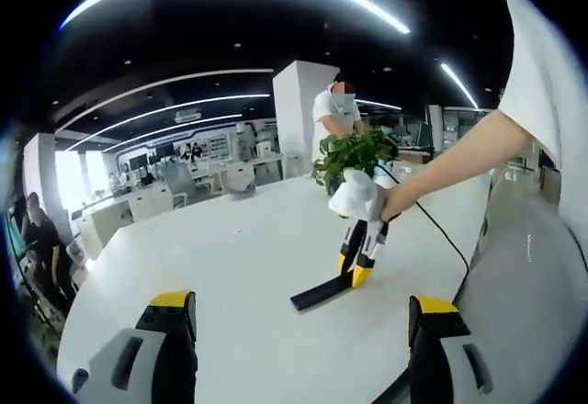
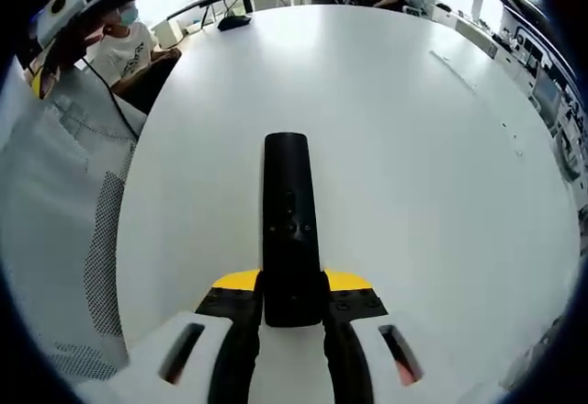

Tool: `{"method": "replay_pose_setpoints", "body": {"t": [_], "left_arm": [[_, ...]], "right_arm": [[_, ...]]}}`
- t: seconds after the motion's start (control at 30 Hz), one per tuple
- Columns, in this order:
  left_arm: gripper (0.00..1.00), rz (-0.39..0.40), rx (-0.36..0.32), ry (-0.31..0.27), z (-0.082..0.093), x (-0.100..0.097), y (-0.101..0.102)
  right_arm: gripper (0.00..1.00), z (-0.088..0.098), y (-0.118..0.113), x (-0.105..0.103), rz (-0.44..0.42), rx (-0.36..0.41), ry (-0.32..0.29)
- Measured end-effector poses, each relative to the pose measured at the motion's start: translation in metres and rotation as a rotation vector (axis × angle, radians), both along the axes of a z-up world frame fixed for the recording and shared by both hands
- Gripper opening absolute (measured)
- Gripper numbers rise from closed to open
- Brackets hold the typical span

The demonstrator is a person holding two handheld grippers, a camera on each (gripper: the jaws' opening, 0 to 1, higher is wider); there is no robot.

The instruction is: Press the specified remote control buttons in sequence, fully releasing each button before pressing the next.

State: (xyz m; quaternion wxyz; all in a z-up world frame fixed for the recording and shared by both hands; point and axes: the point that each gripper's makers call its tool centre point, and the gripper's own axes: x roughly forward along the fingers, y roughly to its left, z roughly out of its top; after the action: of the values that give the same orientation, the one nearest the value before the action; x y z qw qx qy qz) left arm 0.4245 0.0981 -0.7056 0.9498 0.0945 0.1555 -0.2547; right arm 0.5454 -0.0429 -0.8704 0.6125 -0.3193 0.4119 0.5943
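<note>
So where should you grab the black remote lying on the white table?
Grab the remote by its long thin sides near one end, coming from that end along its length. It is narrow and lies flat on the table, so fingers fit across it. The right gripper already sits there, leaving the buttons uncovered.

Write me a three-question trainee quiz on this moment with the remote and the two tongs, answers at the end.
1. True or false: the right tongs are closed on one end of the black remote.
2. Multiple choice: in the left gripper view, the left tongs are
A. gripping the remote
B. open, with bare white table between the jaws
C. pressing a button
3. Fill in: behind the right tongs in the left gripper view stands a potted ____.

Key: 1 true; 2 B; 3 plant.
</note>
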Motion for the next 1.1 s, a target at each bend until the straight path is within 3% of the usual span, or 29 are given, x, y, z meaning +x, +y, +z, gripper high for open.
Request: {"method": "replay_pose_setpoints", "body": {"t": [0.4,0.67,0.73,0.93,1.1], "left_arm": [[1.00,0.003,0.003,0.008,-0.002,0.000,0.001],[1.00,0.002,0.006,0.015,-0.003,0.000,0.001],[1.00,0.003,0.006,0.015,-0.004,0.000,0.001],[1.00,0.001,0.007,0.017,-0.004,0.000,0.000],[1.00,0.000,0.002,0.017,-0.004,0.000,0.000]], "right_arm": [[0.25,0.002,0.002,-0.001,-0.010,0.012,-0.006],[0.38,0.012,0.011,0.003,-0.202,0.161,0.074],[0.43,0.016,0.013,0.007,-0.245,0.206,0.071],[0.72,0.031,0.015,0.020,-0.388,0.355,0.046],[0.89,0.044,0.012,0.028,-0.481,0.446,-0.003]]}}
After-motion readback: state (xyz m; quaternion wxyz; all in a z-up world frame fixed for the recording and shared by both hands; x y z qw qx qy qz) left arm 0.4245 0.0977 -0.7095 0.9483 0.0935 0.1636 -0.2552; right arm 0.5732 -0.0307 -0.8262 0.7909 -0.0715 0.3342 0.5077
